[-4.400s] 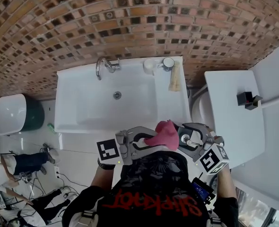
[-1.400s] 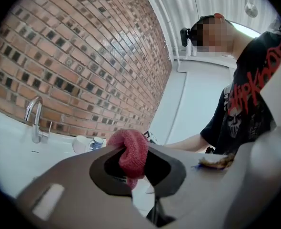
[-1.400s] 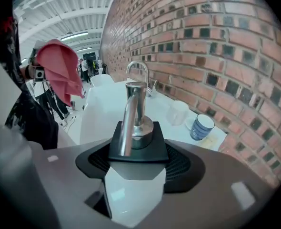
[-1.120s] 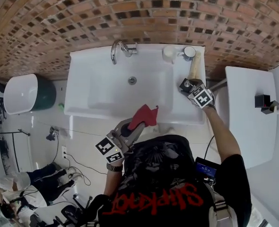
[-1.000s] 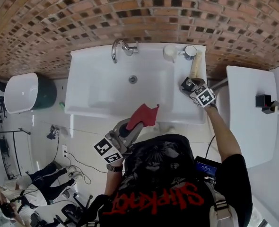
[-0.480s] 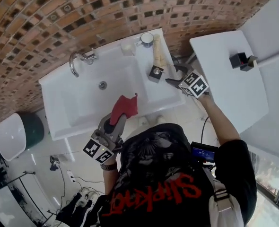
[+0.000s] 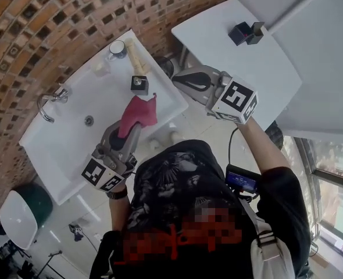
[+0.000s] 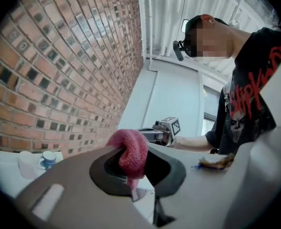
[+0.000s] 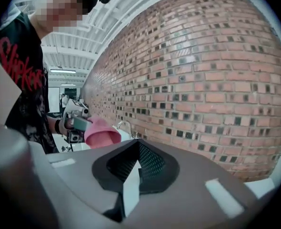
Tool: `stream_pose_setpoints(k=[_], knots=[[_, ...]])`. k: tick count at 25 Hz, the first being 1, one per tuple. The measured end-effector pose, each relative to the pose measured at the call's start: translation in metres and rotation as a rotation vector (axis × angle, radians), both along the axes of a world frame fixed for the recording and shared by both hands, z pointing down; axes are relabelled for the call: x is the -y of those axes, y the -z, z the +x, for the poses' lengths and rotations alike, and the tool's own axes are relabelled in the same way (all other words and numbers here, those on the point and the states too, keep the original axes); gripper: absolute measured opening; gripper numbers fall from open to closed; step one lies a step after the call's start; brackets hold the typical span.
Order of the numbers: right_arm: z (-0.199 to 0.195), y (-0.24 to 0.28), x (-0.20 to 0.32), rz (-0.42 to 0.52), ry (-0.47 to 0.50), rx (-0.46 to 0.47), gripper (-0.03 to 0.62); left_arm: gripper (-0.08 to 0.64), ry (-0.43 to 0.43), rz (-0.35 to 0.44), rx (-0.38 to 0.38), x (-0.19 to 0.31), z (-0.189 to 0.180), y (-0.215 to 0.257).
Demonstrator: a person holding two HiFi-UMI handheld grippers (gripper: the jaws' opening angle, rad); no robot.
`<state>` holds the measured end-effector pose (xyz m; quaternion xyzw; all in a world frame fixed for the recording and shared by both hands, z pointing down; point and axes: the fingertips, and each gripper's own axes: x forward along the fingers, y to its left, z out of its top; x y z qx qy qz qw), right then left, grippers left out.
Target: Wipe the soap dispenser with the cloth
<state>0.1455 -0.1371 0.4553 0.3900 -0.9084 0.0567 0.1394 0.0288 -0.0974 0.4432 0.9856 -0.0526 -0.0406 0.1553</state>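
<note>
The soap dispenser, a cream bottle with a black pump head, stands on the right rim of the white sink. My left gripper is shut on the red cloth, which hangs over the basin just short of the dispenser. In the left gripper view the cloth bulges out between the jaws of the left gripper. My right gripper is raised to the right of the sink, apart from the dispenser, shut and empty. Its jaws meet with nothing between them. The cloth also shows there.
A chrome faucet and a blue-printed mug sit at the sink's back edge by the brick wall. A white surface with a small black object lies to the right. A white and green bin stands at lower left.
My right gripper has left the dispenser, risen away to the right and shut. The left gripper has carried the cloth closer to the dispenser. The head view has swung round.
</note>
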Motion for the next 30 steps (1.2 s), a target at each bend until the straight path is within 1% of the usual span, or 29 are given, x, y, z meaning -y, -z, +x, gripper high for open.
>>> stream_pose_setpoints(k=[3, 5, 7, 10, 12, 14, 19, 22, 26, 30], knots=[[0.006, 0.021, -0.019, 0.030, -0.036, 0.048, 0.002, 0.041, -0.046, 0.007, -0.009, -0.011, 0.018, 0.008], [0.012, 0.028, -0.027, 0.046, -0.057, 0.058, 0.000, 0.041, -0.066, 0.006, -0.007, -0.018, 0.027, 0.010], [0.018, 0.029, -0.034, 0.050, -0.078, 0.054, 0.000, 0.041, -0.073, 0.001, 0.001, -0.025, 0.034, 0.010], [0.023, 0.027, -0.043, 0.035, -0.080, 0.072, 0.000, 0.041, -0.059, -0.013, 0.023, -0.034, 0.038, 0.007], [0.022, 0.022, -0.049, 0.014, -0.063, 0.098, 0.000, 0.041, -0.032, -0.027, 0.044, -0.039, 0.037, 0.001], [0.018, 0.012, -0.052, -0.019, -0.033, 0.121, 0.000, 0.041, 0.013, -0.051, 0.066, -0.044, 0.033, -0.008], [0.004, -0.023, -0.063, -0.104, 0.093, 0.176, 0.000, 0.041, 0.159, -0.144, 0.133, -0.069, 0.021, -0.039], [-0.003, -0.043, -0.071, -0.150, 0.154, 0.199, 0.000, 0.041, 0.238, -0.190, 0.145, -0.091, 0.017, -0.054], [-0.021, -0.056, -0.096, -0.174, 0.203, 0.220, 0.000, 0.041, 0.294, -0.218, 0.155, -0.126, 0.005, -0.067], [-0.036, -0.058, -0.121, -0.171, 0.231, 0.224, 0.000, 0.041, 0.328, -0.210, 0.149, -0.152, -0.006, -0.067]])
